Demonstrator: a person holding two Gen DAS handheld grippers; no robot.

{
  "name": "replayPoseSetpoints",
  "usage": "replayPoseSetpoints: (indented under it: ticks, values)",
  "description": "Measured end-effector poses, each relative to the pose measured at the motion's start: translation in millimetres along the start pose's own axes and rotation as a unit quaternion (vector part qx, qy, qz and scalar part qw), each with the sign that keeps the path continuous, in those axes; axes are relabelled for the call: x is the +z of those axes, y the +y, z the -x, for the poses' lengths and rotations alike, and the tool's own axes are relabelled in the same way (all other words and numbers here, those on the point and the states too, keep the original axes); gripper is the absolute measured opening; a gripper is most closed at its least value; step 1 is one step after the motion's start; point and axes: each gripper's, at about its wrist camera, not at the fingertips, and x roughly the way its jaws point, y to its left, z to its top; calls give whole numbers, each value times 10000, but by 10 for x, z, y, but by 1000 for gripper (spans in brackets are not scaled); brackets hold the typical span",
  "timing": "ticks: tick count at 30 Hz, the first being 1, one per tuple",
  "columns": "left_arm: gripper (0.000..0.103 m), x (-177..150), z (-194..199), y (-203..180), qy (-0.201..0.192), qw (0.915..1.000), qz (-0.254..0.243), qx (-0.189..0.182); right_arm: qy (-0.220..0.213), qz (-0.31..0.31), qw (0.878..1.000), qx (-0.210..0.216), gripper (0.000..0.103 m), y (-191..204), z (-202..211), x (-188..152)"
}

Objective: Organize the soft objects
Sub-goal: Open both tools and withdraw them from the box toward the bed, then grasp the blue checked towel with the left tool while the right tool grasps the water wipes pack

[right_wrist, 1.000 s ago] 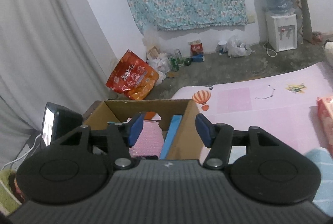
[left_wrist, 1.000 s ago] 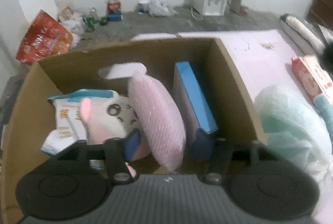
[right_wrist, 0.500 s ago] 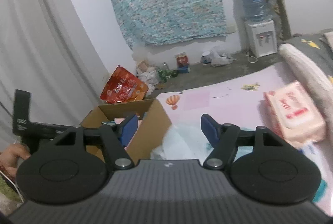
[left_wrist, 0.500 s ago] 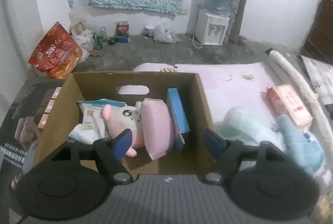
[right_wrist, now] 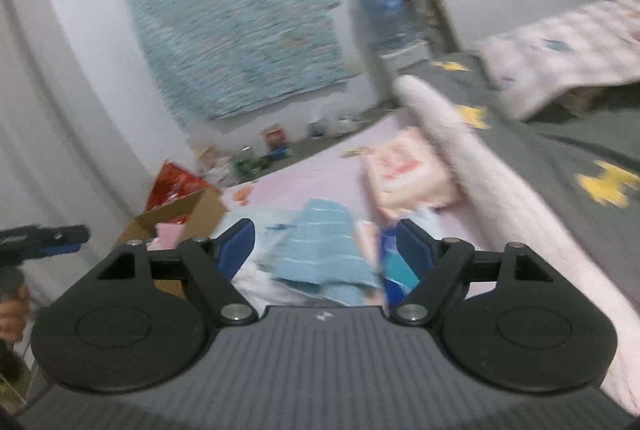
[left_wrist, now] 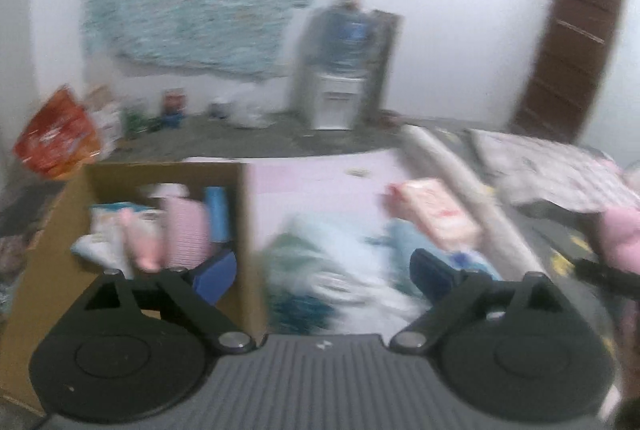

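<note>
Both views are smeared by motion blur, so fine detail is lost. The left tongs [left_wrist: 325, 270] stand wide apart with nothing between the blue pads; the left pad hangs over the near right corner of the cardboard box [left_wrist: 246, 230] and the right pad over the heap of soft things on the pink mat [left_wrist: 312, 186]. The box sits at about 9 o'clock in the left wrist view. Standing inside it are a white packet [left_wrist: 102, 230], a pink plush toy [left_wrist: 140, 242], a pink ribbed cushion [left_wrist: 187, 234] and a blue flat item [left_wrist: 216, 212] against the right wall, packed side by side.

Just right of the box lies a crumpled pale green and white bag [left_wrist: 316, 254]. At about 2 o'clock from it rests a pink wrapped packet [left_wrist: 434, 206], close against the rolled mattress edge [left_wrist: 460, 166].

The right tongs [right_wrist: 327, 250] are likewise spread open and hold nothing. Directly between and beyond their pads lies a light blue striped towel [right_wrist: 324, 246] on the mat, with the pink wrapped packet [right_wrist: 404, 170] at about 1 o'clock past it. The box [right_wrist: 180, 214] shows at 10 o'clock in this view.
</note>
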Motion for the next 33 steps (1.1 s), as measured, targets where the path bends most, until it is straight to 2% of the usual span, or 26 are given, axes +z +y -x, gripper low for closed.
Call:
replayPoseSetpoints:
  ticks: [4,8,12,16,19,27,29,33]
  values:
    - [98,-192,-25,-465,-33,9983,-388,-434,-16,-366,9990,-256,80,-326,206,-192]
    - [98,-400,-155,-889,20,9941,-846,-680,42,-655,9976,-221,80,-472,216,-323]
    - [98,-514,-388,-1151,227,9906,-1019,-885,77,-774,9969,-86,80,-502,114,-383]
    - [98,-475,-707,-1295,448,9891,-1101,-874,216,-690,9974,58,80,-397,-106,-398]
    - [98,-360,-1048,-1367,913,9841,-1114,-1035,346,-602,9975,124,80,-329,-267,-423]
    - [98,-146,-2088,-1661,1628,9694,-1798,-365,497,-571,9967,298,80,-343,-547,-415]
    - [98,-107,-2300,-1664,1718,9681,-1820,-84,491,-576,9967,292,80,-372,-585,-415]
    - [99,-43,-2582,-1616,1930,9665,-1691,87,538,-678,9959,279,80,-458,-692,-428]
